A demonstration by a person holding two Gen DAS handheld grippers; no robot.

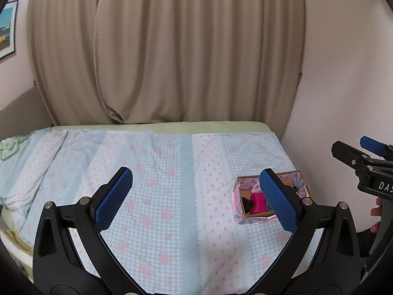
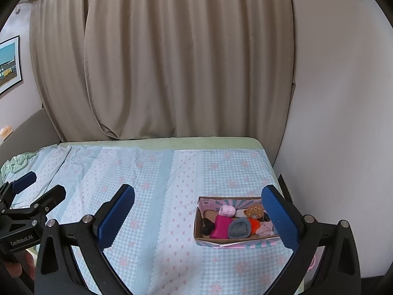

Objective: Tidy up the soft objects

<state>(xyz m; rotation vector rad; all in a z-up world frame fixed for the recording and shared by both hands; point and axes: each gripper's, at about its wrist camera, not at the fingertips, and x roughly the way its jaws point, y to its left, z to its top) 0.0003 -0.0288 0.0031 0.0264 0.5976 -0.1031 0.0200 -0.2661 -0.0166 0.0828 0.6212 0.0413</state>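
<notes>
A small cardboard box [image 2: 221,242] with pink-and-teal outer sides sits on the bed's right side, close to the wall. It holds several soft items: a magenta roll [image 2: 221,226], a grey roll [image 2: 239,227], a pale pink roll [image 2: 227,210], an orange piece [image 2: 254,223], a black piece [image 2: 208,227] and a brown plush toy [image 2: 255,212]. My right gripper [image 2: 199,216] hangs open above the bed, the box just inside its right finger. My left gripper [image 1: 196,196] is open too and holds nothing; its right finger hides part of the box [image 1: 237,196].
A blue checked sheet [image 2: 147,196] with pink flowers covers the bed. Beige curtains [image 2: 172,73] hang behind it and a plain wall [image 2: 331,123] closes the right side. A crumpled green cloth [image 1: 9,146] lies far left. A hand [image 1: 375,213] grips the right tool.
</notes>
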